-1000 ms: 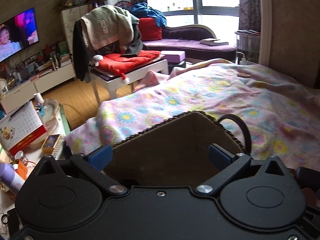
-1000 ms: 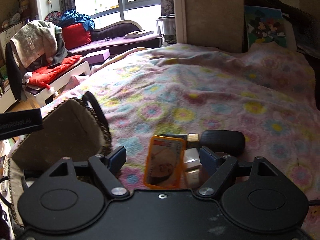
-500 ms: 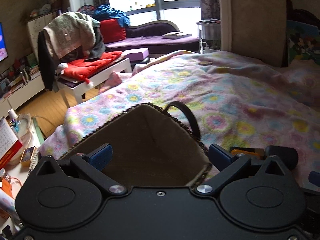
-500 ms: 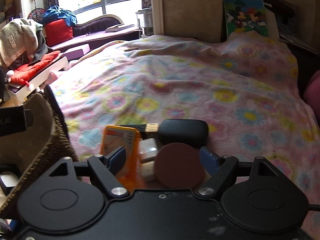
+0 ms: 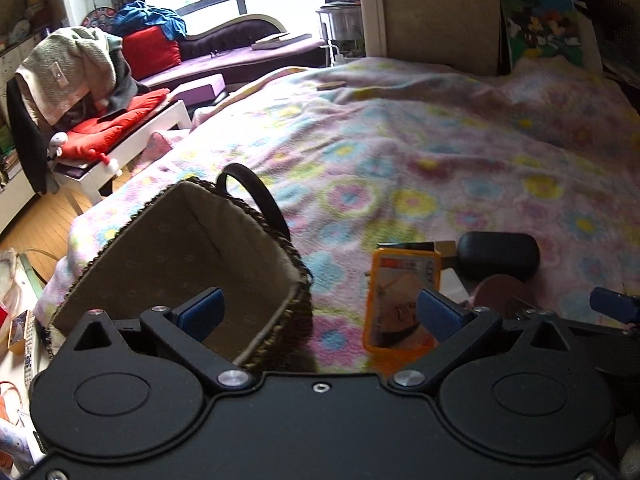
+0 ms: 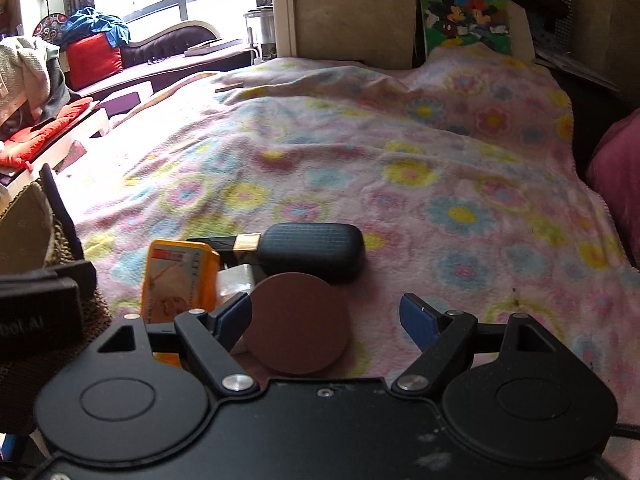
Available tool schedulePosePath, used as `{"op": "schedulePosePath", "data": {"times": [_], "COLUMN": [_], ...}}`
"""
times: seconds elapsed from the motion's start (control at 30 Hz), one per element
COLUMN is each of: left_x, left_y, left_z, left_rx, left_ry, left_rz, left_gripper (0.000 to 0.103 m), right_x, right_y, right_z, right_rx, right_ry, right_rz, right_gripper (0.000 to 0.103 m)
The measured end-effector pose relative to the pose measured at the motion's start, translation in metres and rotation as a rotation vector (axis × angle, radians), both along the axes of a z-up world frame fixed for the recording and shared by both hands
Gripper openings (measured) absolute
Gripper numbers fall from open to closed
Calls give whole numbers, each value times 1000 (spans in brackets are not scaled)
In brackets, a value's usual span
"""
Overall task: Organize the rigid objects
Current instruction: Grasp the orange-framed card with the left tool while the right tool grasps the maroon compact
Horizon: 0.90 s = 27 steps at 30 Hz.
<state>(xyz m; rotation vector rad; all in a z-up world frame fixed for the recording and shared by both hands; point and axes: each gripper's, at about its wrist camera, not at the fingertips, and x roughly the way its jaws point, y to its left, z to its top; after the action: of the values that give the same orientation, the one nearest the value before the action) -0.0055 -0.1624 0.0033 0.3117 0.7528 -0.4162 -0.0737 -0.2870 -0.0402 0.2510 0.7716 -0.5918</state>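
woven basket (image 5: 180,248), lower left of the left wrist view: dark braided rim, plain beige lining, black loop handle on its far side, nothing seen inside. it sits on the flowered blanket (image 5: 420,152).

just right of the basket, a small cluster of rigid items. orange card-like pack (image 6: 178,276) with a printed face, standing on edge. black textured oval case (image 6: 310,248) lying flat behind it. brown round disc (image 6: 298,322) nearest the camera, matte. small clear or whitish pieces between them, too blurred to name.

left gripper (image 5: 316,312): blue pads wide apart, basket's near corner between them, nothing gripped.

right gripper (image 6: 326,318): pads apart, disc lies between them toward the left pad, contact not clear.
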Motion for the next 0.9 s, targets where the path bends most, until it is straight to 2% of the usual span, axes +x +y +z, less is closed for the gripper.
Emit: {"op": "schedulePosePath", "data": {"times": [0.27,0.37,0.67,0.77,0.83,0.9], "left_x": [2,2,1,-3,-10,-16], "left_y": [-9,-11,-12,-12,-13,-17], "left_z": [-8,-10,-9,-6,0,2], "left_rx": [0,20,14,10,-10,-24], "left_ry": [86,83,86,56,15,7], "left_rz": [-21,-14,-16,-8,-32,-87], "left_gripper": [99,99,99,99,99,99], "right_x": [-6,-7,-18,-21,-22,-25], "right_y": [-14,-17,-25,-30,-33,-36], "right_z": [-4,-5,-8,-10,-10,-9], "right_rx": [3,4,17,34,38,34], "right_ry": [17,21,21,20,19,15], "right_rz": [-31,-38,-65,-77,-82,-89], "right_gripper": [81,81,82,82,82,82]}}
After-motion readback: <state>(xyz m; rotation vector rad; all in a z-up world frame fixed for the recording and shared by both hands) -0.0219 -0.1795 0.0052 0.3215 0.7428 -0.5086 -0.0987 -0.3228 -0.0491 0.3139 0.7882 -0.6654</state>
